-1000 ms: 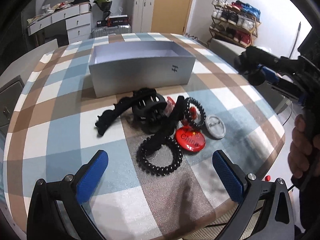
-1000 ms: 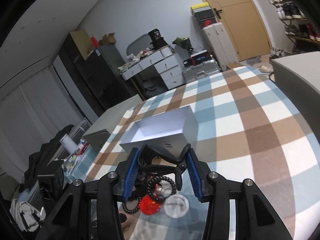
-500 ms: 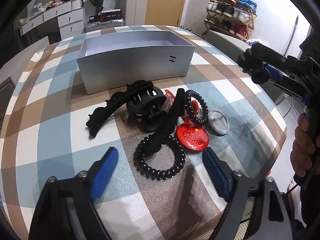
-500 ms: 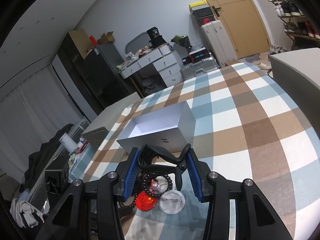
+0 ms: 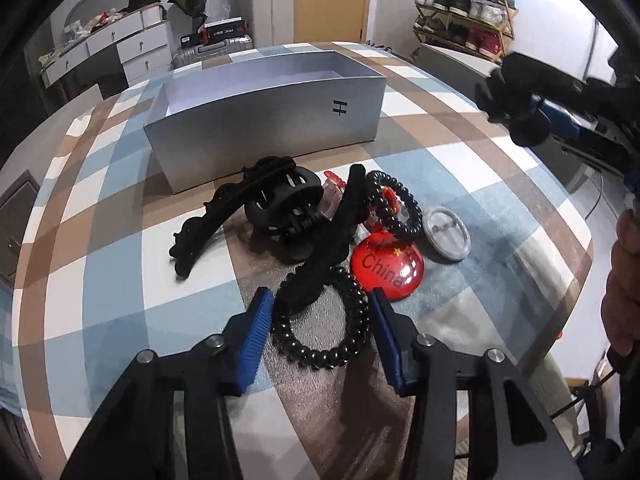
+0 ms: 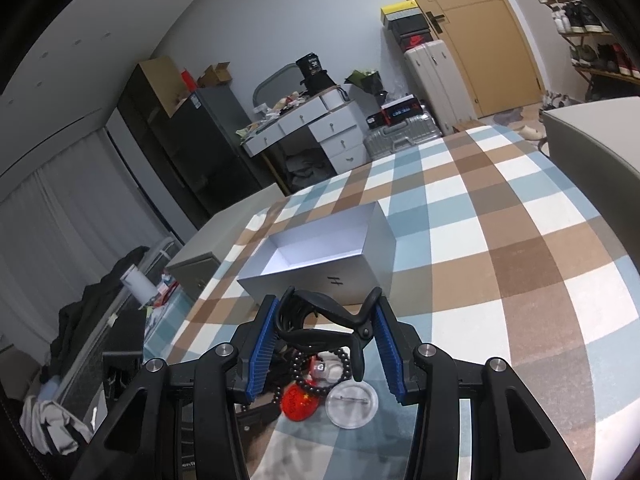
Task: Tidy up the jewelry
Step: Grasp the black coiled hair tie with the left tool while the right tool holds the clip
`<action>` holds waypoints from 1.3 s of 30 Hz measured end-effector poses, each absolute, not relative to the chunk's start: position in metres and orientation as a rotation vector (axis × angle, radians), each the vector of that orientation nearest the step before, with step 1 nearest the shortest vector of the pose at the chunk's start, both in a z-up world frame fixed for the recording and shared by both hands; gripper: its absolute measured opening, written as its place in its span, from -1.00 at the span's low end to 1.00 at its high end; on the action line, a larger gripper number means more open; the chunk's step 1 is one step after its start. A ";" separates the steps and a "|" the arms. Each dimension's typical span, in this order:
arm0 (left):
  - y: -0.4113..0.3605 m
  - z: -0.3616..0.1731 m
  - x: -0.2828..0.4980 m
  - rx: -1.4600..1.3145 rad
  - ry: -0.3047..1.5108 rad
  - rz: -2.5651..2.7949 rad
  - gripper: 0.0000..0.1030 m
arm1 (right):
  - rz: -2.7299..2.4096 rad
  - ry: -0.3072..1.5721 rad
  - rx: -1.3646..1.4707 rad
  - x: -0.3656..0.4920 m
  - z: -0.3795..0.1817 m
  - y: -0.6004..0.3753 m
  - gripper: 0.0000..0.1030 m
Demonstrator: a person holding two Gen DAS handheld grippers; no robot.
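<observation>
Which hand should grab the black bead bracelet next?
Left, probably. The left gripper already has the black bead bracelet between its closing jaws. The right gripper is busy holding a black hair claw.

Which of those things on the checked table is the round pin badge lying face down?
Start at the silver box and come toward the pile in front of it. At the pile's right edge, beside the red China badge, lies the clear badge: the only pale disc, its pin showing.

Left wrist view looks steeply down, close; right wrist view shallower; both share the grey box [image 5: 264, 128] [image 6: 320, 256].
</observation>
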State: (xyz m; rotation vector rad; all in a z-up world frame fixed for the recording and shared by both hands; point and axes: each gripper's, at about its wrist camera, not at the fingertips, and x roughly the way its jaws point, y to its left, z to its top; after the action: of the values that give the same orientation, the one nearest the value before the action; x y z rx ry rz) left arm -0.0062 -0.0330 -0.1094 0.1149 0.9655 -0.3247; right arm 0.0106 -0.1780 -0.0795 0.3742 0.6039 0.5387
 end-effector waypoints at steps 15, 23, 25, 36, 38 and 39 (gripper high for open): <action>-0.014 -0.094 -0.023 0.017 0.976 -0.364 -0.22 | 0.567 0.600 0.364 0.010 -0.073 -0.167 -0.11; -0.006 -0.068 -0.016 -0.057 0.917 -0.415 -0.22 | 0.575 0.596 0.350 0.010 -0.068 -0.159 -0.11; -0.007 -0.068 -0.013 -0.053 0.914 -0.418 -0.23 | 0.572 0.599 0.350 0.010 -0.068 -0.158 -0.11; 0.003 -0.055 -0.020 -0.023 0.881 -0.419 -0.27 | 0.576 0.607 0.349 0.010 -0.067 -0.154 -0.11; 0.005 -0.056 -0.020 -0.017 0.884 -0.408 -0.27 | 0.577 0.610 0.343 0.009 -0.068 -0.153 -0.11; 0.007 -0.056 -0.020 -0.015 0.880 -0.399 -0.27 | 0.578 0.609 0.342 0.009 -0.067 -0.152 -0.11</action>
State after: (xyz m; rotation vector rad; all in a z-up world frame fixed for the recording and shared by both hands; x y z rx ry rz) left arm -0.0200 0.0070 -0.0557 -0.0148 0.8800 -0.3989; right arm 0.0085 -0.1525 -0.0674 0.3423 0.6088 0.5776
